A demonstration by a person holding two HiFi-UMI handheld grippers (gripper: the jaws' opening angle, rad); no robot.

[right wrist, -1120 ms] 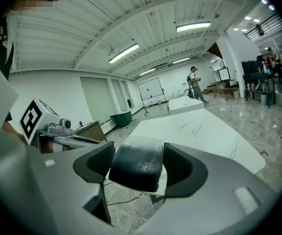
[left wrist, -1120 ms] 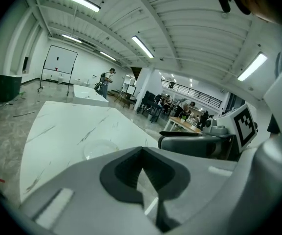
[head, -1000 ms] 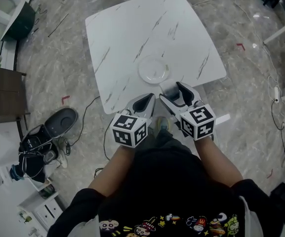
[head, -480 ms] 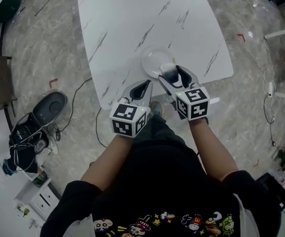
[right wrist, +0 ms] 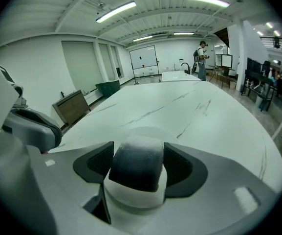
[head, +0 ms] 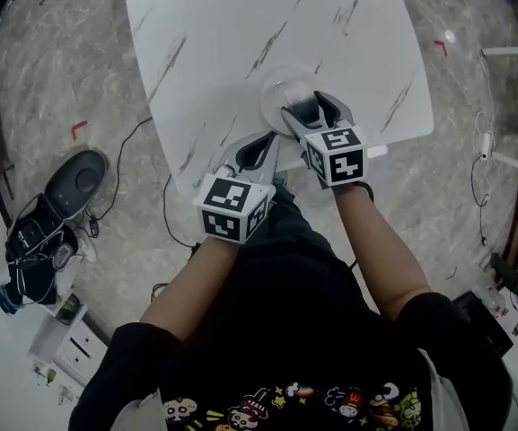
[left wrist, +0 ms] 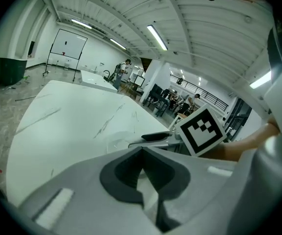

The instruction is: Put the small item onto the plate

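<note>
A clear, pale plate (head: 281,86) sits near the front edge of the white marble table (head: 205,34). My right gripper (head: 307,109) hangs over the plate's near side, shut on the small item (head: 305,107). In the right gripper view the small item (right wrist: 136,168) is a dark block with a white base, clamped between the two black pads, and the plate (right wrist: 148,130) lies just beyond it. My left gripper (head: 256,146) is at the table's front edge, left of the right one. Its jaws are shut with nothing in them (left wrist: 141,155).
The table's front edge (head: 241,164) runs right under both grippers. On the floor to the left are a dark round bag (head: 74,180), a bundle of straps (head: 30,259) and a cable (head: 137,133). A brown cabinet (right wrist: 72,106) and a green bin (right wrist: 106,88) stand beyond the table.
My right gripper has moved forward with the small item, from the table's edge to above the plate. The left gripper has crept forward to the table edge.
</note>
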